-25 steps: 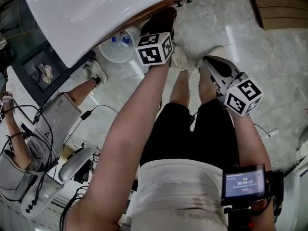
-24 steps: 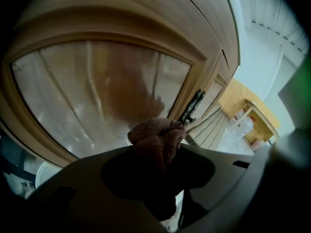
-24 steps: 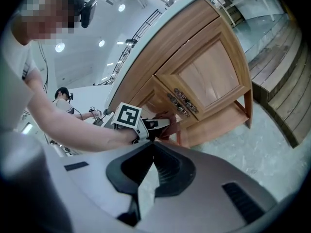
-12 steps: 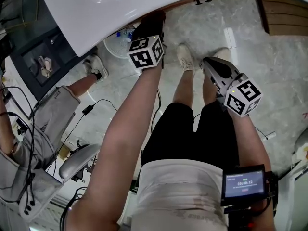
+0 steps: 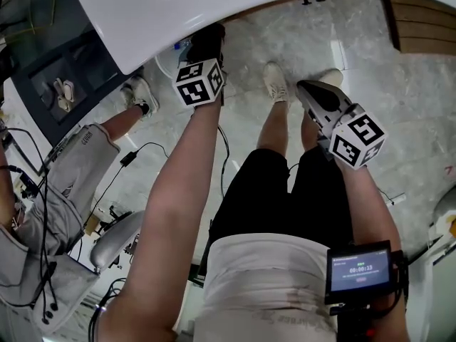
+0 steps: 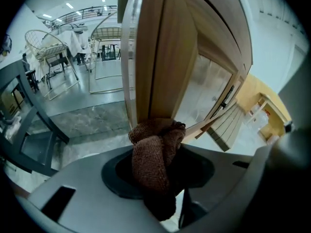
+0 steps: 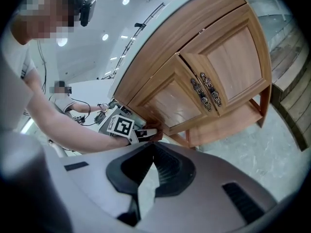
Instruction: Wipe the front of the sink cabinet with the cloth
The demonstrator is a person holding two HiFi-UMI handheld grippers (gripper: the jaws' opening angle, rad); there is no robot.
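A: The left gripper [image 6: 156, 178] is clamped on the bunched brown cloth [image 6: 154, 149], and the wad is pressed against the left edge of the sink cabinet [image 6: 165, 57] front.

B: Risks?

A: It could slide off that corner, or drag could pull the cloth out of the jaws.

B: Pose?

A: The left arm is stretched far and low under the white countertop [image 5: 214, 6]. The right gripper [image 7: 146, 174], tips together on nothing, hangs nearer, over the legs.
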